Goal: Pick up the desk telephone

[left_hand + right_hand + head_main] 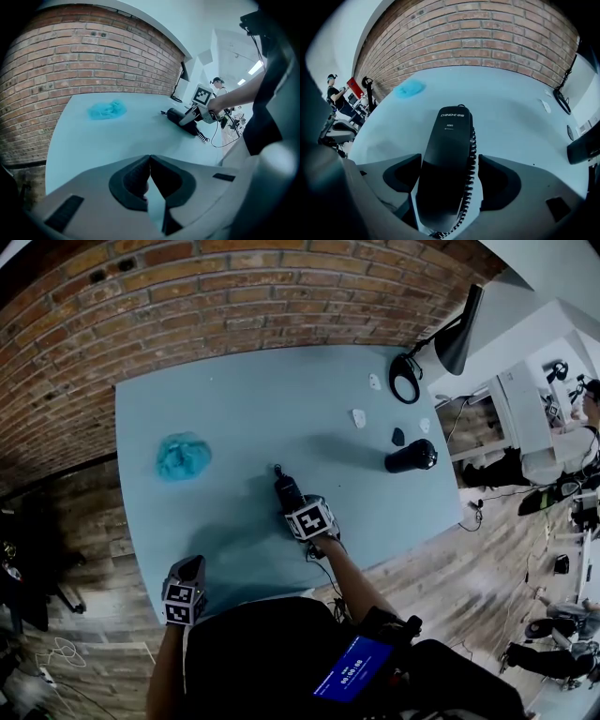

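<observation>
The black desk telephone handset point(286, 490) lies on the light blue table point(234, 409), its coiled cord trailing toward me. My right gripper point(292, 504) points steeply down over it and straddles its near end. In the right gripper view the handset point(449, 154) fills the space between the jaws, with the cord along its right side and a gap at the right pad, so the jaws stand open. The left gripper view shows the handset point(183, 121) under that gripper point(194, 113). My left gripper point(190, 568) hovers at the table's near edge, shut and holding nothing point(150, 159).
A crumpled teal cloth point(183, 456) lies at the table's left. A black cylinder point(411, 457), a small dark piece point(397, 437), white bits point(359, 417), a black ring point(405, 378) and a desk lamp point(459, 329) sit at the right. A brick wall point(187, 296) backs the table.
</observation>
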The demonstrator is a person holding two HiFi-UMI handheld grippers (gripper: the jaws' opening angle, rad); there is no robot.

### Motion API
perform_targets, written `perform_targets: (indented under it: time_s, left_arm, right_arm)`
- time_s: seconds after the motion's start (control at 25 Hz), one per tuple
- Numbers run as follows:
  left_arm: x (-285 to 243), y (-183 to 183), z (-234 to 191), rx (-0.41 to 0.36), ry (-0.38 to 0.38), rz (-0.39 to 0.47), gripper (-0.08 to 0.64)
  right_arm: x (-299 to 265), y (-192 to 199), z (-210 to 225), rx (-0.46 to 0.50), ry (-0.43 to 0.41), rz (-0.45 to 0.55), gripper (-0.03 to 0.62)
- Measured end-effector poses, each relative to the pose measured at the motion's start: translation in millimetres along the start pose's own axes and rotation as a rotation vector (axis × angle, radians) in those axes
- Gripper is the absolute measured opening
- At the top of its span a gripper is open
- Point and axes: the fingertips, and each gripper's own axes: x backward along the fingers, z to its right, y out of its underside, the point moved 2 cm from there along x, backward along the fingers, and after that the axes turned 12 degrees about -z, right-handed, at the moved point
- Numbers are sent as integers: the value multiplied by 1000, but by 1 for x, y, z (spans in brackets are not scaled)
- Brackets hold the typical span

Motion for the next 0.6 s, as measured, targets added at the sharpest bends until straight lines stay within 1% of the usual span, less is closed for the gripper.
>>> perform_targets:
  time_s: [0.2, 0.36, 0.4, 0.6]
  left_arm:
    - [-3, 2, 3, -6, -1, -19, 17]
    - [-5, 3, 8, -91, -24, -42, 17]
    - [-6, 3, 9, -99, -23, -46, 17]
    - [-13, 6, 12, -71, -7, -69, 17]
  right_arm:
    - [-9, 2, 4, 4, 14, -34, 394]
    - [-15, 4, 3, -3, 1, -56, 403]
    - [-17, 4, 3, 0, 0, -60, 405]
    - [-20, 1, -2, 31, 7, -71, 408]
